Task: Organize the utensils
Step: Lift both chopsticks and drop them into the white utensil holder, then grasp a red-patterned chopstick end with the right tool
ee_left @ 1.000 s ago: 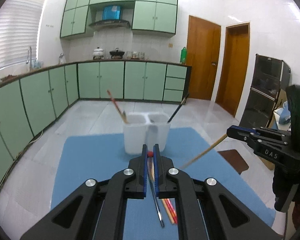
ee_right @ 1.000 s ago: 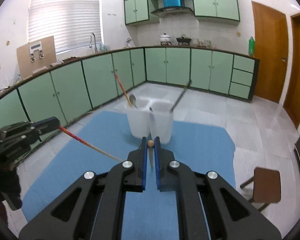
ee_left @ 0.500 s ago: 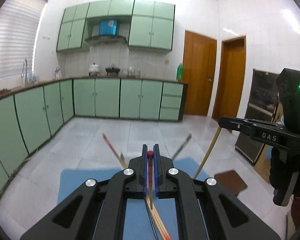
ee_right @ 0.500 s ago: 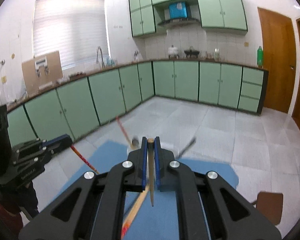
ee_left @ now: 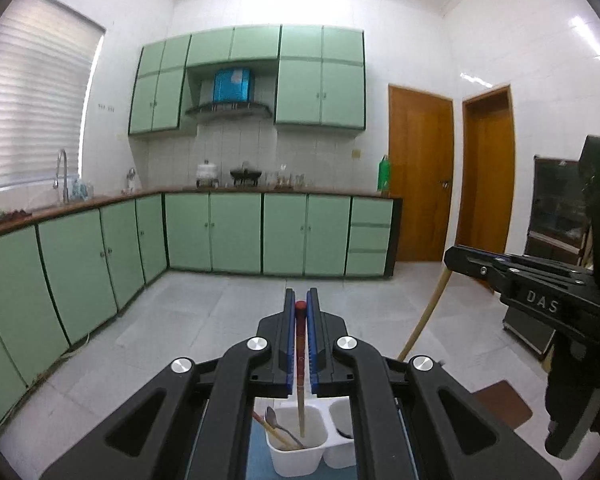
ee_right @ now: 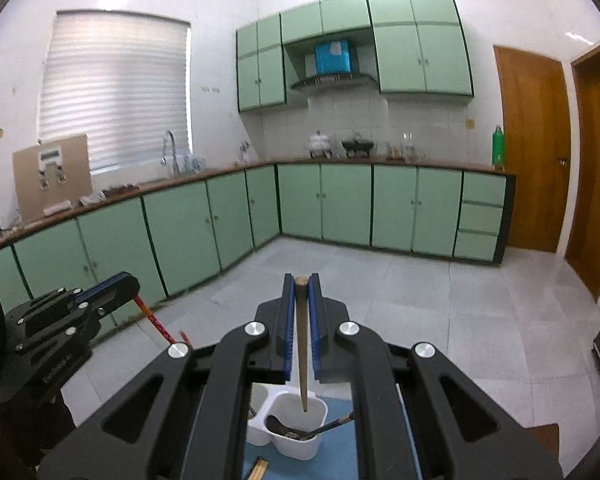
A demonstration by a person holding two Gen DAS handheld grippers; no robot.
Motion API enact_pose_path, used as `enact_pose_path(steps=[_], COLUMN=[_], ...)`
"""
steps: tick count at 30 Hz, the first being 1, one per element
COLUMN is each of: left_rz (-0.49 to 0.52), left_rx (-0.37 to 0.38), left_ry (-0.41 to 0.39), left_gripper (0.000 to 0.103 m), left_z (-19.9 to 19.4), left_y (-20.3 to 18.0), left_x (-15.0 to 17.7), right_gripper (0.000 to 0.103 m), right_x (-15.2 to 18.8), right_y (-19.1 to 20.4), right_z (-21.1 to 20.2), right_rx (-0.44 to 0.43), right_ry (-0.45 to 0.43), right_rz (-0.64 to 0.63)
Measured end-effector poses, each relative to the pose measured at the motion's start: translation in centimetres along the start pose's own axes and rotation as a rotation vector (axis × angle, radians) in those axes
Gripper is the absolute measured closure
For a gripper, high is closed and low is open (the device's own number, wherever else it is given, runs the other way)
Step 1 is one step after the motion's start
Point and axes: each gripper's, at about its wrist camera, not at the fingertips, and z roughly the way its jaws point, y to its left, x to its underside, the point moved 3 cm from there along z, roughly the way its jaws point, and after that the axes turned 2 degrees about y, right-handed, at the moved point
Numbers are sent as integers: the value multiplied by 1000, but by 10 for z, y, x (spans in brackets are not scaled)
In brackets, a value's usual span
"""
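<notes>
My left gripper [ee_left: 300, 300] is shut on a red-topped chopstick [ee_left: 300, 356], which hangs down into the left compartment of a white two-compartment holder [ee_left: 296, 456]. That compartment also holds a metal spoon [ee_left: 271, 416] and a wooden utensil. My right gripper [ee_right: 301, 284] is shut on a plain wooden chopstick [ee_right: 303, 360]; its tip hangs over the holder's [ee_right: 296, 446] right compartment, where a dark utensil [ee_right: 332, 424] lies. Each gripper shows in the other's view: the right gripper [ee_left: 452, 256] with its tan chopstick [ee_left: 428, 312], the left gripper [ee_right: 128, 282] with the red one [ee_right: 156, 322].
The holder stands on a blue mat [ee_right: 340, 460], where more chopsticks [ee_right: 258, 468] lie near the front. A brown stool [ee_left: 504, 404] is on the floor to the right, with a dark cabinet [ee_left: 556, 208] behind it. Green kitchen cabinets [ee_left: 236, 232] line the far walls.
Both grippers have risen and moved forward over the holder, which slid from mid-frame to the bottom of both views. The held chopsticks swung from slanting to hanging over the compartments.
</notes>
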Motion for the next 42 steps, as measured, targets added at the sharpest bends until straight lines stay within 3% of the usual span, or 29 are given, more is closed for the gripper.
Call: enact_pose_path(steps=[3,6,10,18,24,33,37,42], left_rz=[-2,-5,-7,2,-23,-49,-68,-72], left_rx=[11,19,29,11,-2,-41,-50,-63], left_ry=[71,118,122,129,208,453,512,540], left_gripper=[97,90,84,69,64,61,61,61], left_z=[24,33,24,-29,-70,-81,-84,-84], left_y=[1,-1,2,2,-1,7,8,5], left_x=[15,29,35,56,123,244,275,292], right_gripper=[95,93,78,51,34,30,30,30], right_x=[17,31,40,73,146,267,301,326], right_y=[1,4,6,8,21,51,69,88], right_z=[19,24,12,-47,-76,-74,-69,-63], right_rx=[17,28,46,46,40,17,14,3], right_ry=[61,78,62,7,71,288,371,445], right_rz=[-11,-32,-35,-17,15,128,127,111])
